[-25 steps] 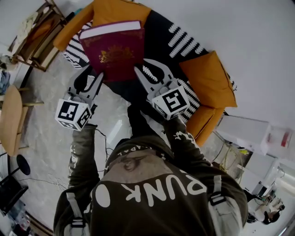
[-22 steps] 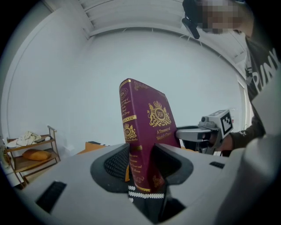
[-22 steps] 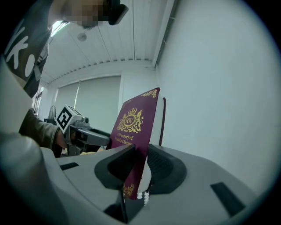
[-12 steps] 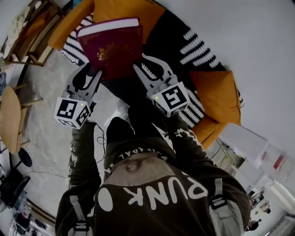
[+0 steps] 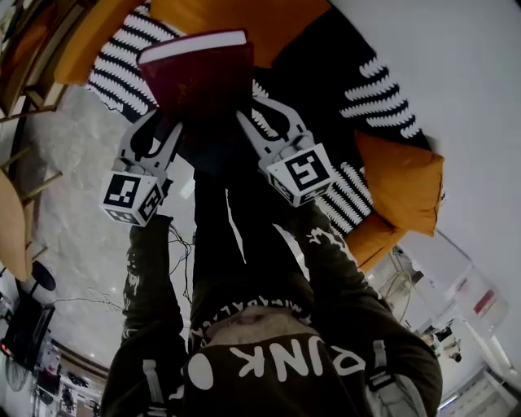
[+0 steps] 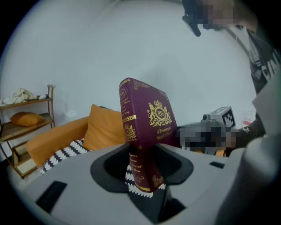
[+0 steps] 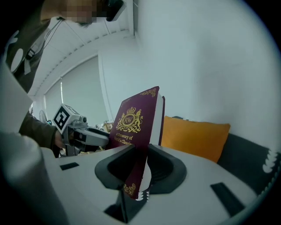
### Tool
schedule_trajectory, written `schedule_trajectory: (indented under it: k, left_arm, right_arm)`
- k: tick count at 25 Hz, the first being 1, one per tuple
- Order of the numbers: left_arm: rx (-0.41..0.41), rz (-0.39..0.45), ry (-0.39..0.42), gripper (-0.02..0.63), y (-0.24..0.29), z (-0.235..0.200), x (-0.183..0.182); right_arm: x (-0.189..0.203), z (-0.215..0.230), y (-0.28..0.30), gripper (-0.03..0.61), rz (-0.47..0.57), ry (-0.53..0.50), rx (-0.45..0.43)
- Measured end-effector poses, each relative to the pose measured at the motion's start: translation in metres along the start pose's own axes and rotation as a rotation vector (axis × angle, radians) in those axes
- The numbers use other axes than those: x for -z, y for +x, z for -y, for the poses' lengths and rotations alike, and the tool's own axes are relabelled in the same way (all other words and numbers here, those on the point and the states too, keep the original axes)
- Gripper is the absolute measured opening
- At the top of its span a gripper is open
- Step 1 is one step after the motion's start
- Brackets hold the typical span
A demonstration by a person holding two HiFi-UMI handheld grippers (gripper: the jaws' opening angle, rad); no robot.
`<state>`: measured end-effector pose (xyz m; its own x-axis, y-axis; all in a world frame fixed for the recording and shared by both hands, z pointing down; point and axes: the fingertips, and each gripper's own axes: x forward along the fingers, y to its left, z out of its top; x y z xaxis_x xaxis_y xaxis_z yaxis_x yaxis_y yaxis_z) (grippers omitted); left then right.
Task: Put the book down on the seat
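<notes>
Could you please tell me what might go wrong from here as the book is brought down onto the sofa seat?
1. The left gripper and right gripper both clamp the maroon hardback book with gold print only near its lower end, so it could pivot or slip.
2. The book stands upright. If released like that, it may topple against the orange cushion or slide off the black-and-white striped throw rather than lie flat.

Dark olive sweatshirt (image 5: pixel 342 322) — white block lettering (image 5: pixel 285 362) across it.
</notes>
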<state>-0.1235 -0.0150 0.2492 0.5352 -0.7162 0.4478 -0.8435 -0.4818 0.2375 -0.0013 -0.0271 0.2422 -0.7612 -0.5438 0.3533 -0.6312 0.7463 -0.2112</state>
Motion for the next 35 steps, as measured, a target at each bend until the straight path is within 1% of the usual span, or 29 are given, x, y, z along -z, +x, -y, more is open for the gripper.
schedule_trajectory:
  k: [3, 7, 9, 15, 18, 20, 24, 27, 30, 32, 33, 34, 35]
  left_arm:
    - [0.019, -0.038, -0.040, 0.170, 0.042, -0.034, 0.045]
    - [0.037, -0.103, -0.090, 0.170, 0.090, -0.079, 0.124]
    - [0.042, -0.140, -0.106, 0.170, 0.112, -0.097, 0.158]
    - [0.053, -0.234, -0.134, 0.170, 0.177, -0.128, 0.229]
    - [0.069, -0.273, -0.143, 0.170, 0.192, -0.144, 0.256]
    - [0.088, -0.280, -0.154, 0.172, 0.201, -0.152, 0.261]
    - [0.118, -0.272, -0.186, 0.178, 0.220, -0.170, 0.253]
    - [0.140, -0.252, -0.210, 0.189, 0.224, -0.172, 0.255]
    - [0.162, -0.204, -0.250, 0.186, 0.221, -0.170, 0.256]
    - [0.166, -0.170, -0.246, 0.181, 0.211, -0.170, 0.252]
    - [0.162, -0.142, -0.240, 0.162, 0.206, -0.172, 0.248]
    - [0.156, -0.108, -0.240, 0.125, 0.201, -0.175, 0.242]
    - [0.147, -0.077, -0.241, 0.123, 0.197, -0.178, 0.236]
  right_arm:
    - [0.050, 0.025, 0.041, 0.089, -0.044, 0.049, 0.025]
    - [0.131, 0.049, 0.098, 0.089, -0.117, 0.106, 0.048]
    - [0.165, 0.061, 0.121, 0.089, -0.153, 0.124, 0.053]
    - [0.244, 0.102, 0.165, 0.089, -0.228, 0.186, 0.075]
    - [0.269, 0.109, 0.186, 0.089, -0.260, 0.198, 0.081]
    - [0.273, 0.117, 0.197, 0.091, -0.272, 0.200, 0.086]
    - [0.268, 0.137, 0.220, 0.103, -0.275, 0.204, 0.089]
    - [0.270, 0.140, 0.221, 0.104, -0.257, 0.208, 0.076]
    - [0.268, 0.136, 0.213, 0.101, -0.221, 0.209, 0.046]
    - [0.264, 0.128, 0.210, 0.100, -0.203, 0.200, 0.022]
    - [0.261, 0.124, 0.208, 0.100, -0.193, 0.196, 0.013]
    - [0.258, 0.122, 0.206, 0.094, -0.179, 0.196, 0.008]
    - [0.254, 0.123, 0.203, 0.083, -0.160, 0.202, 0.010]
